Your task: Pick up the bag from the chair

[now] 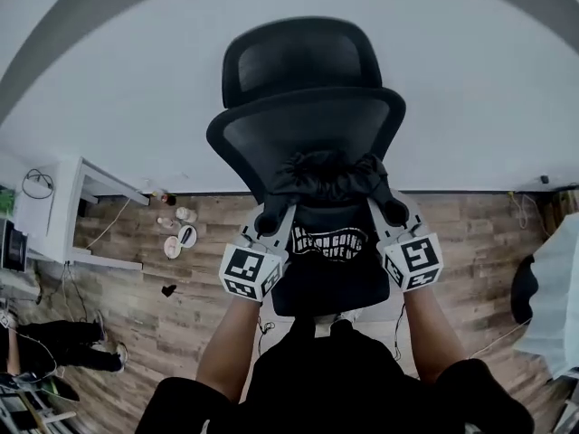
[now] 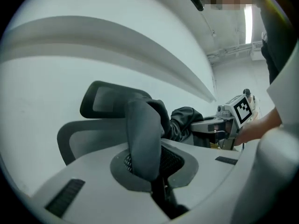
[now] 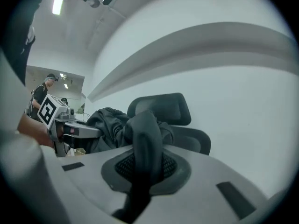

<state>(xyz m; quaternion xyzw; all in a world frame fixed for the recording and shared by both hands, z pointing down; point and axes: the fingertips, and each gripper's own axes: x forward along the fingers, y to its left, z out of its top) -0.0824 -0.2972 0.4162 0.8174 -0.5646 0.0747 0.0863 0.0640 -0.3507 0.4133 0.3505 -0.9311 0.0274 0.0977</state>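
Wood-plank floor [image 1: 163,324] below a plain white wall [image 1: 470,89]; head view looks steeply down.

1. Forearms [image 1: 231,346], bare, lower centre of the frame, one to each gripper.
2. Left gripper [image 1: 270,220], marker cube left of centre. Jaws clamped on a band of the bag's dark fabric. In the left gripper view the band rises from between the jaws and folds over them.
3. Right gripper [image 1: 389,211], marker cube right of centre. Jaws likewise clamped on a fabric band at the bag's other top corner. The right gripper view shows that band standing up out of the closed jaws.
4. Bag [image 1: 330,183], black, gathered and bunched at the top, white lettering lower down. It hangs between the two grippers at the centre of the frame, in front of the chair back and over the seat. Contact with the seat cannot be told.
5. Chair [image 1: 303,70], black office type, mesh back and headrest, directly behind the bag, upper centre.
6. Small items [image 1: 178,235] on the floor, left of the chair; kind not clear.
7. White desk [image 1: 90,202], left edge.
8. Person [image 3: 39,94], standing, far background at the left of the right gripper view.
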